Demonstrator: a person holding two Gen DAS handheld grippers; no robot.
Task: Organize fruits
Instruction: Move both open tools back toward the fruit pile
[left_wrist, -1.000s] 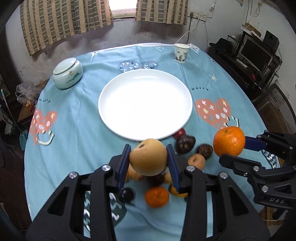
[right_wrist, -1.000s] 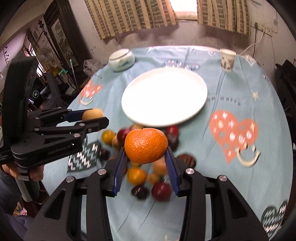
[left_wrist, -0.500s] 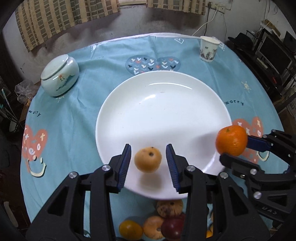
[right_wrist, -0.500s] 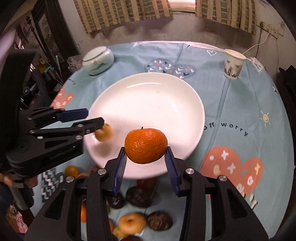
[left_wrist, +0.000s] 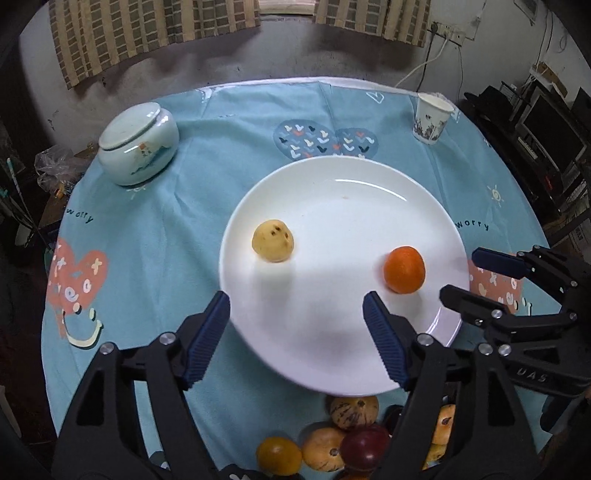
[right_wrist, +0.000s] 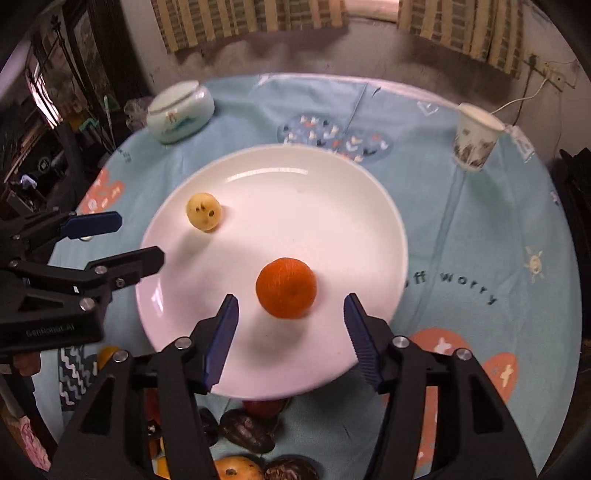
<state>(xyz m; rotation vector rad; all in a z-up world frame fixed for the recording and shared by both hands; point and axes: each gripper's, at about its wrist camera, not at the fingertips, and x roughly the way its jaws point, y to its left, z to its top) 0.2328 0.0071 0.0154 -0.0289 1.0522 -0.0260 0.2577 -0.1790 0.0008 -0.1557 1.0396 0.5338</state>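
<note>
Two fruits released onto the white plate (left_wrist: 332, 206), pear (left_wrist: 273, 240) and orange (right_wrist: 286, 287), left tongs (left_wrist: 295, 332) and right tongs (right_wrist: 290, 328) opening, empty, both clenched on them a second ago, loose fruit pile (left_wrist: 351, 439) near.

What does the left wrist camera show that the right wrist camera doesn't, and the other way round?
Only the left wrist view: the left gripper head-on, jaws opening with nothing between them, and a yellow fruit and a dark red fruit in the pile below the plate.

Only the right wrist view: the right gripper head-on, jaws opening just short of the orange, which no pad touches, plus dark brown fruits near the plate's edge.

Both: the white plate with the orange and the pale yellow fruit, the lidded jar and the paper cup.
</note>
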